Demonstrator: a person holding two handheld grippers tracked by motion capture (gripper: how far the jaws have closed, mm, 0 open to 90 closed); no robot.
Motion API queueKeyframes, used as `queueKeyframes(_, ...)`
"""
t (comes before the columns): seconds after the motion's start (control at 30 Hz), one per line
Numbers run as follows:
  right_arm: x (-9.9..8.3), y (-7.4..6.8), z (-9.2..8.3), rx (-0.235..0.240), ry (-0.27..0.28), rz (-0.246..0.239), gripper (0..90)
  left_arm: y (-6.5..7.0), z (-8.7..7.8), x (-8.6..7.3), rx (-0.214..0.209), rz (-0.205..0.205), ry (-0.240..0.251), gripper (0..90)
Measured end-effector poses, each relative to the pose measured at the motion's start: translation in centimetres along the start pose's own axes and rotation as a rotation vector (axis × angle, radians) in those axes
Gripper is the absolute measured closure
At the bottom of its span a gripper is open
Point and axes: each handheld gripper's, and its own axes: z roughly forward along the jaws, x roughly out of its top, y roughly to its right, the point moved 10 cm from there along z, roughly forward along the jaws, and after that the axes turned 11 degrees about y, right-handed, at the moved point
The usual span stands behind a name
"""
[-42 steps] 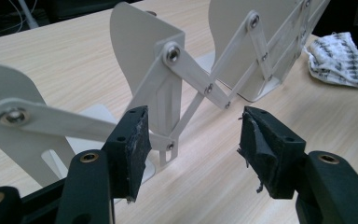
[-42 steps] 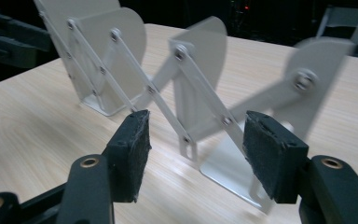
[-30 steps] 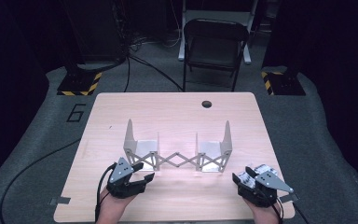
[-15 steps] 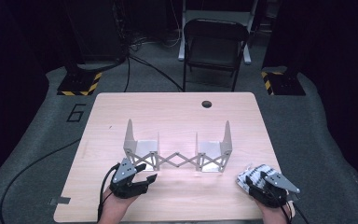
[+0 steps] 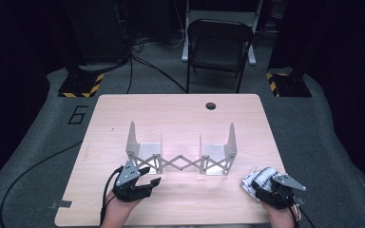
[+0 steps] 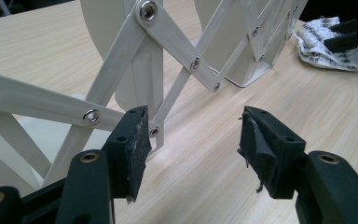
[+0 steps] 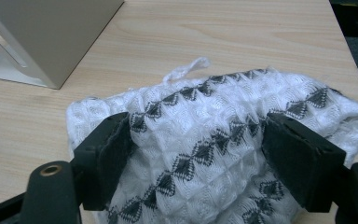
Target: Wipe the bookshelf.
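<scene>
A white expanding rack (image 5: 180,161) with scissor links and two upright end plates stands mid-table. My left gripper (image 5: 154,183) rests just in front of its left end, open, nothing between its pads; in the left gripper view the gripper (image 6: 193,140) faces the scissor links (image 6: 168,42). A bunched white cloth with black diamond pattern (image 5: 256,179) lies near the table's front right corner. My right gripper (image 7: 198,140) straddles the cloth (image 7: 205,107); its jaws have just been opening, with the cloth lying loose between the pads on the table.
The wooden table (image 5: 180,118) has a small dark hole (image 5: 211,105) near its far edge. A black folding chair (image 5: 218,47) stands beyond it. The table's right edge runs close to the cloth. Black cables trail off the left side.
My right gripper has come down and slightly right with the cloth, which now rests on the table by the front right corner. The left gripper has kept still.
</scene>
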Motion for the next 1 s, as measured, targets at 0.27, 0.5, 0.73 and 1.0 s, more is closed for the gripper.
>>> queueKeyframes(0.27, -0.5, -0.1, 0.2, -0.002, -0.023, 0.023, 25.4, -0.3, -0.2, -0.2, 0.004, -0.008, -0.006, 42.1)
queueKeyframes(0.5, -0.7, -0.3, 0.1, 0.0, -0.06, 0.0, 35.8, -0.3, -0.1, -0.2, 0.013, -0.006, 0.0, 41.9)
queueKeyframes(0.73, -0.7, -1.3, -0.1, 0.036, -0.059, -0.004, 58.6, -0.3, -0.2, -0.3, 0.008, 0.0, -0.008, 41.8)
queueKeyframes(1.0, -0.4, -2.2, -0.1, 0.033, -0.047, -0.006, 63.0, -0.5, -0.3, -0.4, 0.007, 0.0, -0.013, 41.7)
